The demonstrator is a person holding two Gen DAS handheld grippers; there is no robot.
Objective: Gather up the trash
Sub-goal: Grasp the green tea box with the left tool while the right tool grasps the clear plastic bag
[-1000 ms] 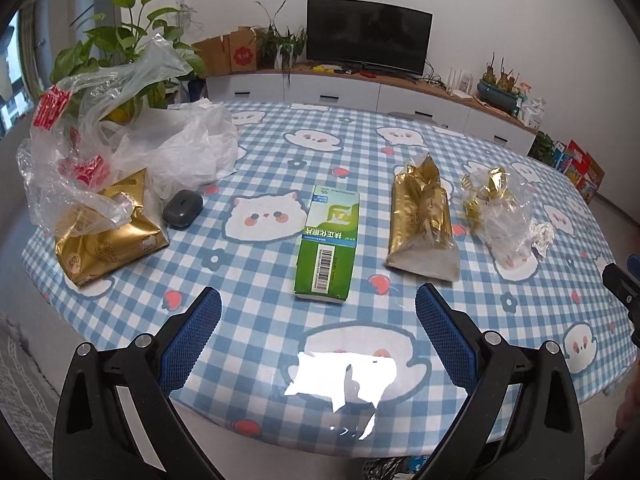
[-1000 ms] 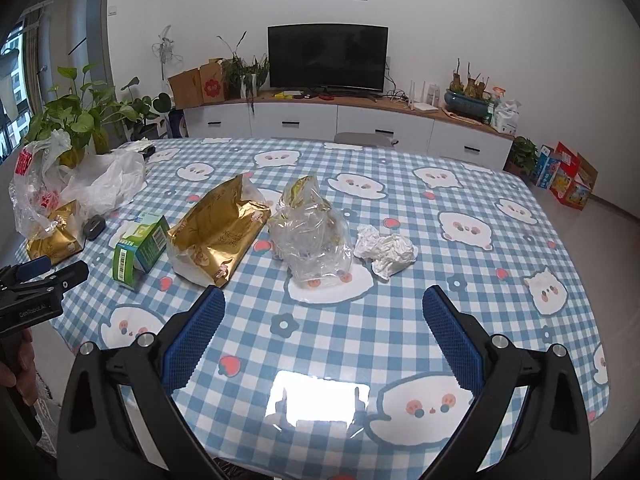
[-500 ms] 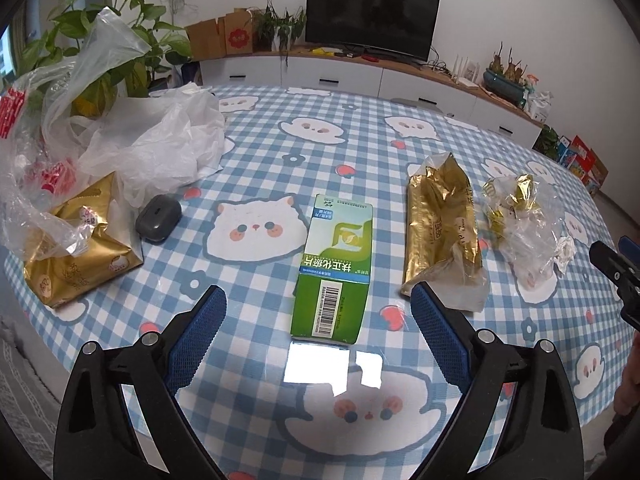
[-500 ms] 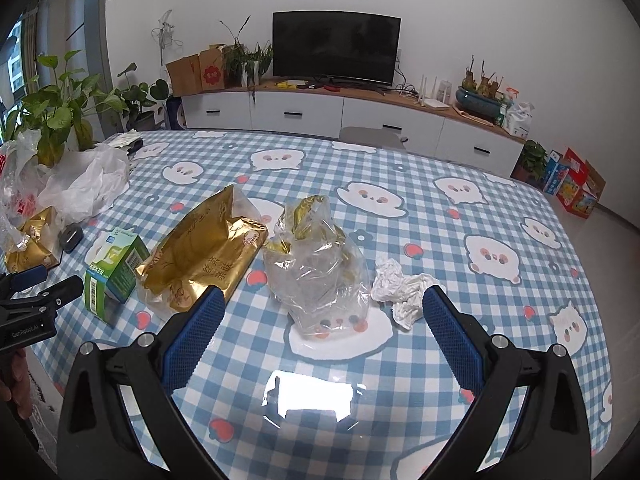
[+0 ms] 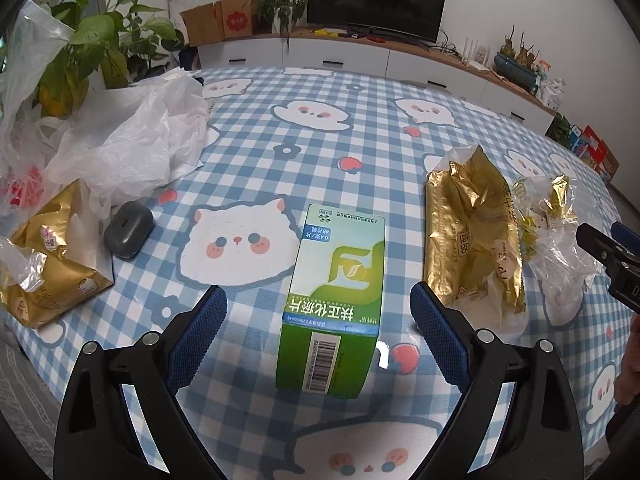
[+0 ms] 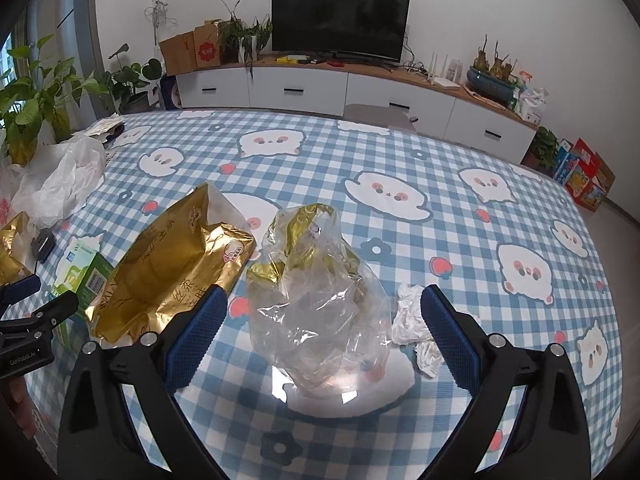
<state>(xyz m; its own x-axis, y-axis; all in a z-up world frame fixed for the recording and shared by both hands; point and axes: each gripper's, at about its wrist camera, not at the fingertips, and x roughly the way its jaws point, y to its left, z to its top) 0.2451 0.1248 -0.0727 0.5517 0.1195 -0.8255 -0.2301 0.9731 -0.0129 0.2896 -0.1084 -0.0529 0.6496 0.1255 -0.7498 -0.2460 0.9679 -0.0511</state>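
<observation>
The left claw [image 5: 318, 308] stood wide, its jaws having just narrowed slightly, with the near end of the green box [image 5: 336, 300] between its blue pads but untouched. The right claw [image 6: 324, 312] was likewise wide, its jaws just closing a little, straddling the clear bag [image 6: 320, 312] without pressing it. All the trash lay on the checked desk [image 5: 360, 128]. Just right of the clear bag sat a crumpled tissue [image 6: 412, 316], partly behind the right pad. Between box and clear bag lay a long gold bag [image 5: 472, 236], its far end torn open. Left of the box, a grey case [image 5: 128, 230] rested beside another gold bag [image 5: 48, 268] at the desk's edge. Farther back on the left spread a white plastic bag [image 5: 136, 140], with a leafy plant [image 5: 80, 48] behind it. Beyond the desk stood a white cabinet [image 6: 360, 88] bearing a dark TV [image 6: 340, 24].
</observation>
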